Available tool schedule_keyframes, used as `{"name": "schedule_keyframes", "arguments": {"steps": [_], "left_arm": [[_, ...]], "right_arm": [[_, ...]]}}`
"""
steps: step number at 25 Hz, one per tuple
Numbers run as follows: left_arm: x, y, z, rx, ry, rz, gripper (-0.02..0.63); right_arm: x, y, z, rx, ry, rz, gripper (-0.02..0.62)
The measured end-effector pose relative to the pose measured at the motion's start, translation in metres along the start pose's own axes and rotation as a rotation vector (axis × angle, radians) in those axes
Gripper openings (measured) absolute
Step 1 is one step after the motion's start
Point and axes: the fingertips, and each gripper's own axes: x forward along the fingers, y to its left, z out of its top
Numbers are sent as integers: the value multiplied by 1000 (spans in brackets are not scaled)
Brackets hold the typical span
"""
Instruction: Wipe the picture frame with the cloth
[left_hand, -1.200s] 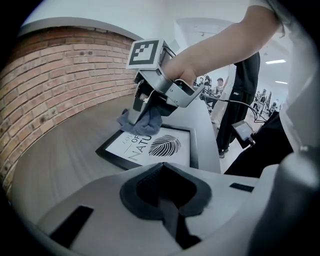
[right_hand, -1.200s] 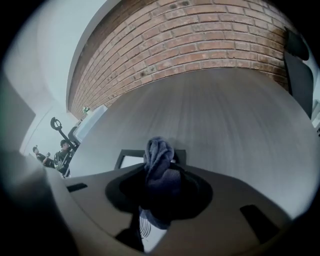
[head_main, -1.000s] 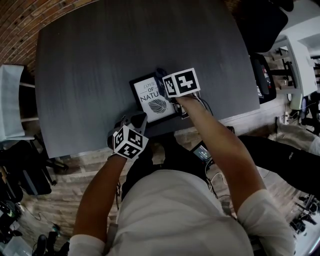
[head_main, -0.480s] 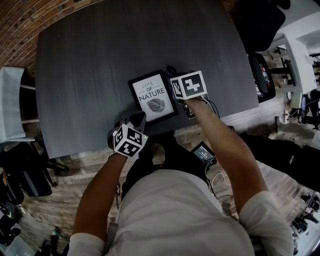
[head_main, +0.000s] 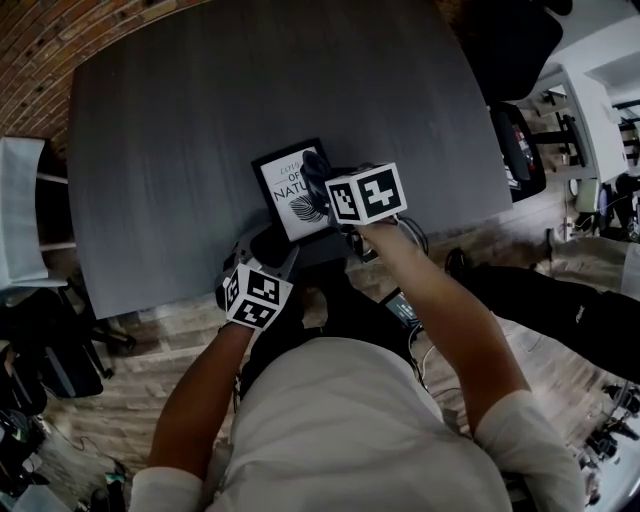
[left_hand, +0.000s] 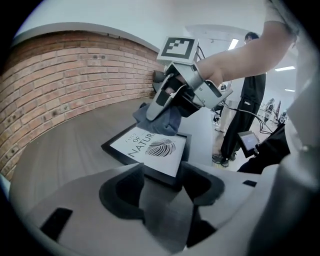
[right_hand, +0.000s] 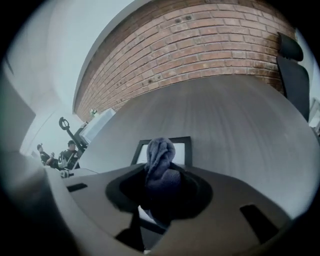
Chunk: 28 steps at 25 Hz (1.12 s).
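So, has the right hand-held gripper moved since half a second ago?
Yes. The right hand-held gripper moved left, bringing its cloth over the picture frame.

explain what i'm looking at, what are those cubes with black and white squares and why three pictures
There is no robot here. A person holds a two-jaw hand tool, called a gripper, in each hand, and the marker cubes are parts of those tools. One picture comes from a camera on the person's head, looking down. The other two come from cameras riding on each gripper, looking along its jaws. On the dark table lies a picture frame with a leaf print. The right gripper is shut on a bluish-grey cloth, held against the frame. The left gripper is open, with its jaws apart at the frame's near edge.
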Motion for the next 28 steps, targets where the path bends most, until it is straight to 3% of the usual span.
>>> {"name": "schedule_keyframes", "arguments": {"steps": [3, 11, 15, 28], "left_arm": [[3, -14, -11, 9, 33, -17, 279], [11, -7, -27, 1, 107, 17, 291], [12, -6, -28, -19, 115, 13, 291], [13, -5, -31, -84, 110, 8, 291]], "right_arm": [[8, 27, -13, 29, 20, 81, 115], [28, 77, -38, 113, 66, 231, 115], [37, 73, -56, 92, 103, 207, 115], [15, 17, -59, 50, 95, 86, 115]]}}
